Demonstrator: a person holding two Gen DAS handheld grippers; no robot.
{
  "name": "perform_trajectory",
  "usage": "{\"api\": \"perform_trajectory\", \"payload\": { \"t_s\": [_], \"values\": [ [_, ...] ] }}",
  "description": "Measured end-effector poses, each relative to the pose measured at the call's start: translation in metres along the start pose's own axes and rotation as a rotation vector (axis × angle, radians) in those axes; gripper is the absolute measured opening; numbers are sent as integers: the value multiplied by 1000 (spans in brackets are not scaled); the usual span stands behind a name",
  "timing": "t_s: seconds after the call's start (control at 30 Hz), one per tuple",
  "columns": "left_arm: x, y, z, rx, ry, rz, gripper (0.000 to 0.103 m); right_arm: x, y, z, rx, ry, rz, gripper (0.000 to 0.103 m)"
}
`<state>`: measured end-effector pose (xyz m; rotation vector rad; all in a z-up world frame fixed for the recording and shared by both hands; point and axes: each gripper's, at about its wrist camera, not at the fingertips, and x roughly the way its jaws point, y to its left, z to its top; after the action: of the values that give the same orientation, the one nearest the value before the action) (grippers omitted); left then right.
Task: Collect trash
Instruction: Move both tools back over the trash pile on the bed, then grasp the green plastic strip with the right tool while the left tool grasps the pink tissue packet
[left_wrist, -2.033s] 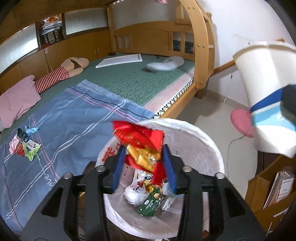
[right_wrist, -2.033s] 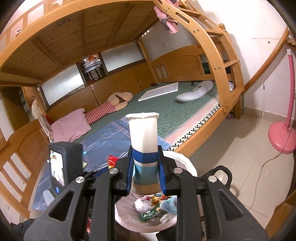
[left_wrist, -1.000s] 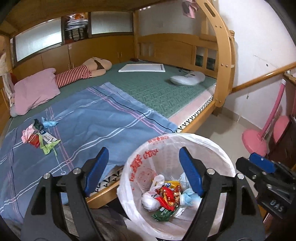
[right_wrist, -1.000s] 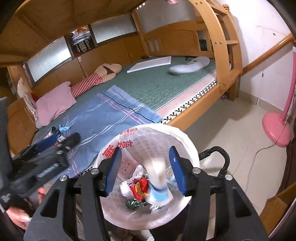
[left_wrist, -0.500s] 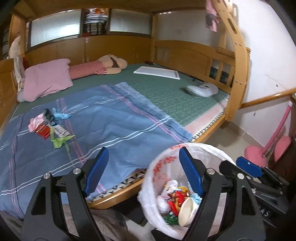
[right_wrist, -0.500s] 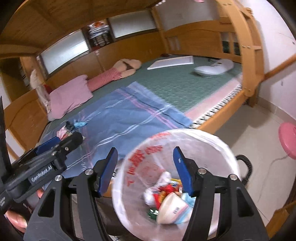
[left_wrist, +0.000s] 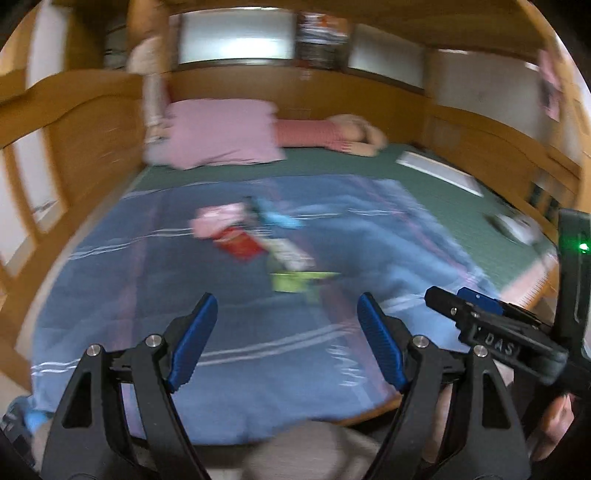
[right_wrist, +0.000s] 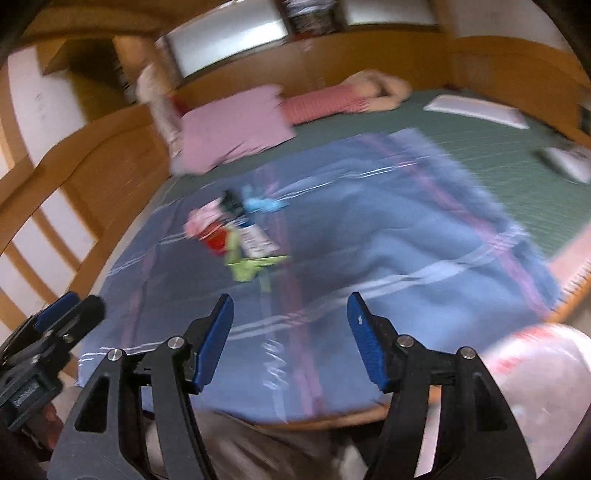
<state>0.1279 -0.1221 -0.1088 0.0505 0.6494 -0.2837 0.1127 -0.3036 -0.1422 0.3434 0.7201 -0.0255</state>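
Now both grippers are over the bed, aimed at the trash pile (left_wrist: 258, 240) on the blue blanket (left_wrist: 147, 295); step in hand looks like the reach for the next pickup. Left gripper (left_wrist: 286, 338): jaws wide apart, nothing btwn them. Right gripper (right_wrist: 290, 336): jaws have just been opening, gap empty too. Next move, I judge: come down on one piece each and close.

Count, approx. w/ blur: 1 pink wad, 1 red wrapper, 1 light-blue scrap, 1 white packet, 1 green wrapper, maybe 1 dark bit. Bin (right_wrist: 546, 369): 1, by the bed's near edge, right.
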Motion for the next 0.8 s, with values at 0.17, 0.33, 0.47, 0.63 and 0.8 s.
{"api": "perform_trajectory", "payload": {
  "t_s": [0.17, 0.33, 0.47, 0.63, 0.8],
  "values": [
    [15, 65, 4, -86, 16, 108, 79, 80, 46, 21, -120, 94, 28, 63],
    [31, 101, 2, -148, 42, 154, 79, 144, 67, 32, -165, 172, 13, 63],
    [40, 115, -4, -158, 59, 170, 79, 182, 80, 37, -224, 214, -23, 63],
    [51, 131, -12, -192, 93, 173, 79, 234, 88, 33, -279, 336, -104, 60],
    [56, 137, -14, -201, 102, 181, 79, 235, 79, 35, -209, 342, -105, 35]
  ]
}}
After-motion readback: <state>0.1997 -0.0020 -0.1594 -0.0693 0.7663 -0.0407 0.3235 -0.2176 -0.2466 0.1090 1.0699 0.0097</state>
